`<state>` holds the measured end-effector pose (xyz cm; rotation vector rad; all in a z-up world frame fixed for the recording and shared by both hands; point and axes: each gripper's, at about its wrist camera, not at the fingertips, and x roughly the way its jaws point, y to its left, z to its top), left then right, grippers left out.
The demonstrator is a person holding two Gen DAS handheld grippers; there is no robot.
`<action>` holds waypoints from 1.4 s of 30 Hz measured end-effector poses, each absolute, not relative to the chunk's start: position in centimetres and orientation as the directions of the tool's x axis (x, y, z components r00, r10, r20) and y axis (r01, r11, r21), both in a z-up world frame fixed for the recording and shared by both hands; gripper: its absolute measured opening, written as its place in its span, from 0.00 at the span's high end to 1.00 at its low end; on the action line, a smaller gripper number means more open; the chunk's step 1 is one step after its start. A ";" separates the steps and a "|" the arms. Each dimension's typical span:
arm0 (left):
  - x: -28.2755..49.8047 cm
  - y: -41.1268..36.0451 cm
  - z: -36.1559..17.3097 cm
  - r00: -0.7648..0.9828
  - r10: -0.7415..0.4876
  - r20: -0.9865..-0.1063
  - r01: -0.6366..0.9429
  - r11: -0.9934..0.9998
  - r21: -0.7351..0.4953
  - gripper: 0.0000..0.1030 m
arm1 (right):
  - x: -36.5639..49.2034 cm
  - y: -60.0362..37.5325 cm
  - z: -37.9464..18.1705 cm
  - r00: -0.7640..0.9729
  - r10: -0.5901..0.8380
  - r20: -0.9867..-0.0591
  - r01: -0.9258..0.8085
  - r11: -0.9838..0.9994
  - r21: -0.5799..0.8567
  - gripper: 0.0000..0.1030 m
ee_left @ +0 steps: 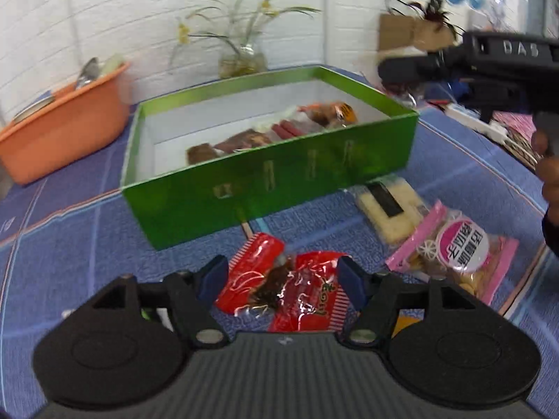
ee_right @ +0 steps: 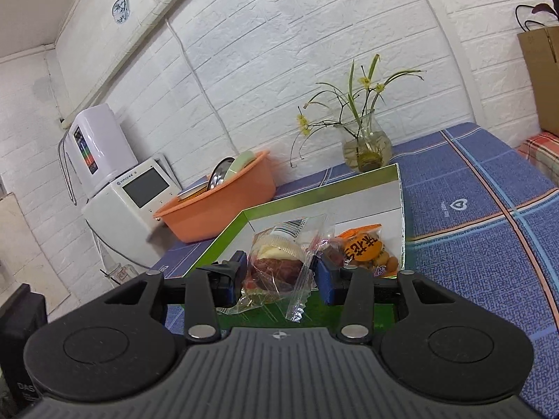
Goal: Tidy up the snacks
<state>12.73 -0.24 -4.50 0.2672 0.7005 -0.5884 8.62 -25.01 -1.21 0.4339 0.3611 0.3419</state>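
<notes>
Right wrist view: right gripper (ee_right: 281, 274) clamps a wrapped cake (ee_right: 276, 262) over the green box (ee_right: 223, 234) — for stowing; left gripper (ee_left: 281, 277) gapes around red packets (ee_left: 300, 289) — unpinched.

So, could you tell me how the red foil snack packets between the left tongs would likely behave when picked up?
The red foil packets look crinkled and thin, so probably floppy and light. The glossy wrapper may slip against the pads. Two overlap there, so the open left tongs might lift only one.
</notes>
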 end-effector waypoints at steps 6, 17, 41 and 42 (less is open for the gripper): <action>14.9 -0.9 -5.9 0.463 -0.433 -0.773 0.730 0.681 0.056 0.01 | 8.1 -25.3 -1.0 0.883 0.401 -0.245 -0.254 0.846 0.469 0.29; 14.8 -0.1 -5.2 0.419 -0.480 -0.770 0.705 0.707 -0.057 0.45 | 8.5 -25.2 -1.6 0.868 0.413 -0.276 -0.242 0.837 0.490 0.29; 8.0 8.3 -2.3 0.663 -0.603 -0.444 0.393 0.785 -0.479 1.00 | 7.0 -22.6 -0.7 0.875 0.422 -0.238 -0.311 0.865 0.394 0.29; 8.3 8.7 -2.1 0.657 -0.625 -0.422 0.393 0.761 -0.516 1.00 | 7.0 -22.6 -0.8 0.874 0.423 -0.241 -0.310 0.865 0.394 0.29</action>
